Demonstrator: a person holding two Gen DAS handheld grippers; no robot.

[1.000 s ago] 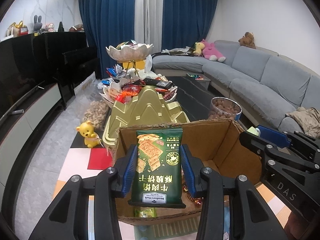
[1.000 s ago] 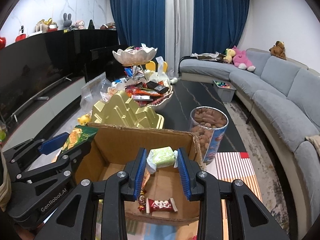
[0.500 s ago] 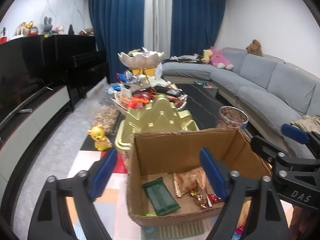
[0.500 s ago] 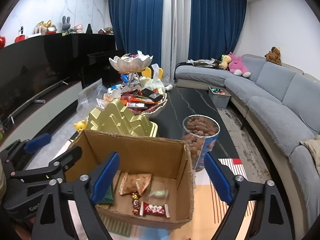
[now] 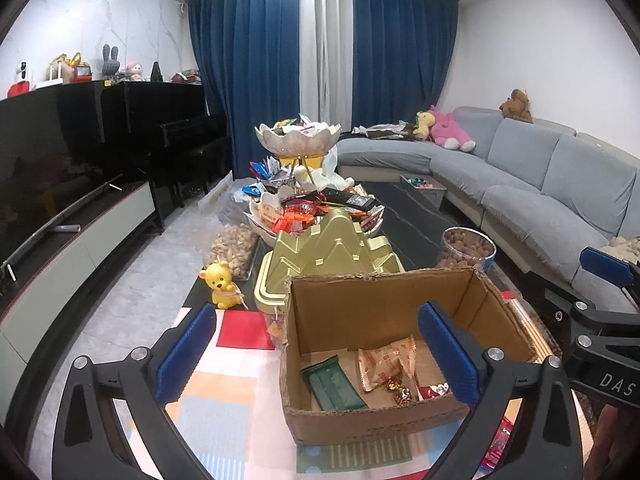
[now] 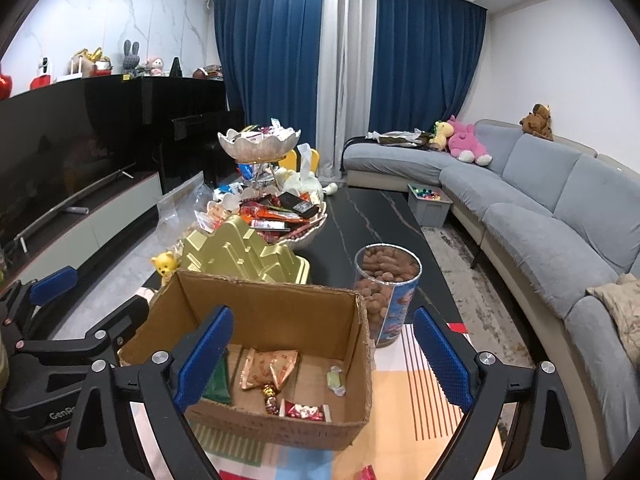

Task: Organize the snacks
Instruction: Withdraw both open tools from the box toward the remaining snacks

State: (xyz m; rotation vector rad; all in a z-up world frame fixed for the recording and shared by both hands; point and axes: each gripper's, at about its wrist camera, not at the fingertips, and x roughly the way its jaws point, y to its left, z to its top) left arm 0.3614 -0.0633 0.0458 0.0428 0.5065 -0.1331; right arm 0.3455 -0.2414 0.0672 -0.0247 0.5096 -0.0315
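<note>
With both grippers empty, jaws spread wide above the cardboard box: left gripper, right gripper. Remaining snacks heaped in the scalloped tray, straight ahead beyond the box, roughly equidistant; right possibly nearer.

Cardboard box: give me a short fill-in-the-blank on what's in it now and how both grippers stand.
1. The green packet lies inside the ____.
2. Both grippers, left and right, are ____.
3. The tub of nuts stands to the box's ____ in the right wrist view.

Missing words: box; open; right
</note>
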